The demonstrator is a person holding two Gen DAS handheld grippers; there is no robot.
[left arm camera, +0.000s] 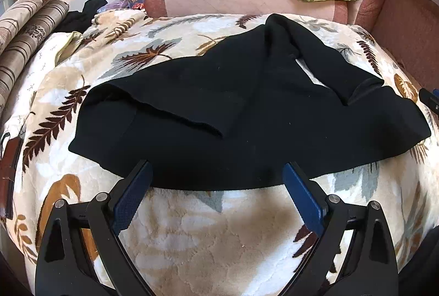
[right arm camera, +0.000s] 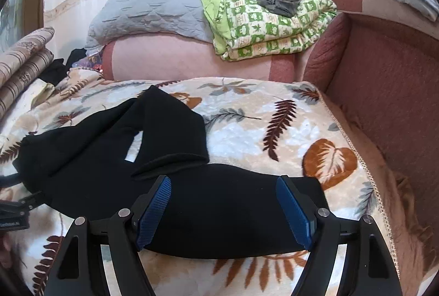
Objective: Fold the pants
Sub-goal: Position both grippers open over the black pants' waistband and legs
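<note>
Black pants (left arm camera: 233,109) lie loosely spread on a leaf-patterned blanket (left arm camera: 192,227), with one leg doubled back toward the far side. My left gripper (left arm camera: 216,172) is open and empty, its blue-padded fingers straddling the near edge of the pants. In the right wrist view the pants (right arm camera: 123,158) stretch from the left to the centre. My right gripper (right arm camera: 223,183) is open and empty, hovering over the near right end of the pants, fingers either side of the cloth. The right gripper's tip (left arm camera: 429,101) shows at the right edge of the left wrist view.
A pink sofa back (right arm camera: 186,57) carries a grey quilt (right arm camera: 153,7) and a folded green patterned quilt (right arm camera: 271,24). A reddish armrest (right arm camera: 384,81) rises on the right. Striped rolled cushions (left arm camera: 27,21) and dark clothes (left arm camera: 85,13) lie at the far left.
</note>
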